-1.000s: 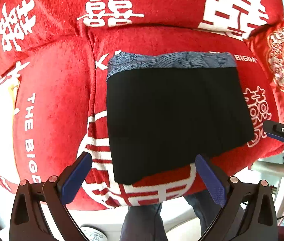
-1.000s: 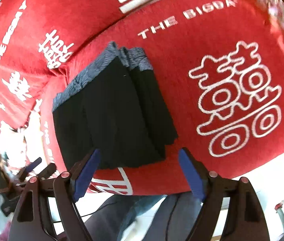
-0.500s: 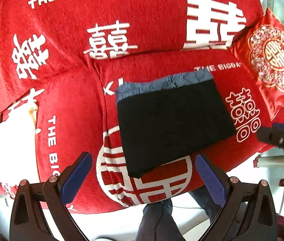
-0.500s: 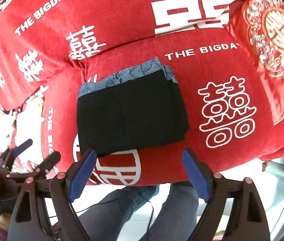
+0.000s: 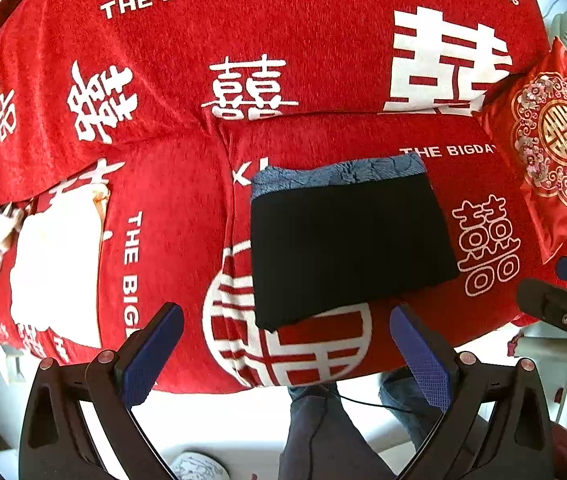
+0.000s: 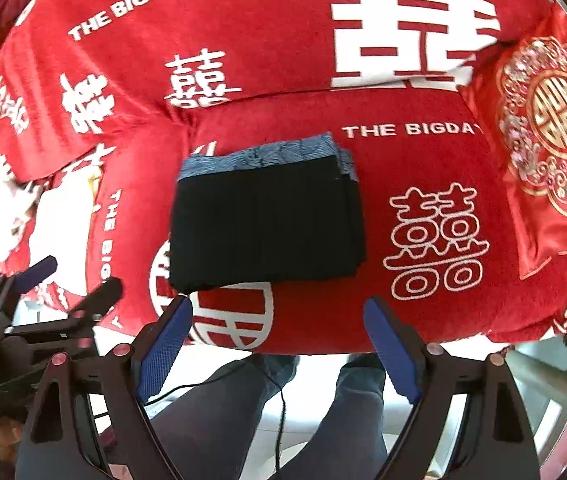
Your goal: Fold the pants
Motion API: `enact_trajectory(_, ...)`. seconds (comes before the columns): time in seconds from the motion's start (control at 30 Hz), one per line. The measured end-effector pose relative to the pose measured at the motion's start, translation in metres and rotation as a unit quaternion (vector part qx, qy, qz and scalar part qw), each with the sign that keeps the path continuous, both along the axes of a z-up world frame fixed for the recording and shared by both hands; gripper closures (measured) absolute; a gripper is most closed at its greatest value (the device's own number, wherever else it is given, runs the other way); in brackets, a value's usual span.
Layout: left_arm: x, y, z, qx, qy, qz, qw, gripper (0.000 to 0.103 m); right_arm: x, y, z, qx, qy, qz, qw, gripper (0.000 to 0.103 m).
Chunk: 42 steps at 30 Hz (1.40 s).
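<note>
The black pants (image 5: 349, 248) (image 6: 265, 226) lie folded into a flat rectangle on the red sofa seat (image 5: 179, 216) (image 6: 423, 304), their blue-grey patterned waistband along the far edge. My left gripper (image 5: 286, 322) hangs open well above the seat, nearer than the pants' front edge, with nothing between its blue pads. My right gripper (image 6: 278, 316) is also open and empty, high over the seat's front edge. Each gripper shows at the side of the other's view: the right one (image 5: 563, 300) and the left one (image 6: 55, 292).
A red embroidered cushion (image 5: 555, 148) (image 6: 551, 140) leans at the right end of the sofa. A white garment (image 5: 55, 264) (image 6: 59, 232) lies on the seat to the left. The person's legs (image 6: 243, 408) and a thin cable (image 6: 281, 412) are below, on a pale floor.
Both grippers have risen away from the folded pants, so the sofa and pants look smaller and farther. The right view has rolled, and the pants now lie square in it.
</note>
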<state>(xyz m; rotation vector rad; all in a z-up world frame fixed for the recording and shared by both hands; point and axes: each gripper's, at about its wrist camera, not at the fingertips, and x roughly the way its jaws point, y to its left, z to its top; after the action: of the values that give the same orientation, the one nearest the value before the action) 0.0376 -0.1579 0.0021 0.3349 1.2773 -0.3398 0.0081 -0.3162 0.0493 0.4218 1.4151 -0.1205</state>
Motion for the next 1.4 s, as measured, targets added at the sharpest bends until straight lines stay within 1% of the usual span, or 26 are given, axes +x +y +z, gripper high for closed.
enact_trajectory(0.07,-0.005,-0.004,0.005,-0.006,0.0,0.008,0.9999,0.0,0.0,0.0,0.002,0.009,-0.005,0.009,1.0,0.013)
enact_trajectory(0.17,-0.008,-0.005,0.013,-0.005,-0.008,0.022,0.9997,0.0,0.001,-0.001,0.009,0.019,-0.015,0.022,0.999,0.013)
enact_trajectory(0.3,-0.009,-0.003,0.019,-0.006,-0.009,0.04,0.9991,0.0,0.003,-0.007,0.015,0.021,-0.024,0.03,0.999,0.013)
enact_trajectory(0.4,-0.012,-0.003,0.021,-0.003,-0.008,0.049,0.9988,0.0,0.004,-0.009,0.016,0.018,-0.021,0.032,0.999,0.013)
enact_trajectory(0.67,-0.014,-0.007,0.024,0.004,-0.013,0.045,0.9989,0.0,0.003,-0.013,0.013,0.009,-0.004,0.036,0.999,0.013)
enact_trajectory(1.0,-0.013,-0.009,0.028,0.017,-0.021,0.034,0.9991,0.0,0.003,-0.005,0.017,-0.034,0.004,0.052,0.998,0.013)
enact_trajectory(1.4,-0.017,-0.01,0.03,0.019,-0.028,0.029,0.999,0.0,0.002,-0.003,0.018,-0.044,0.008,0.054,0.998,0.013)
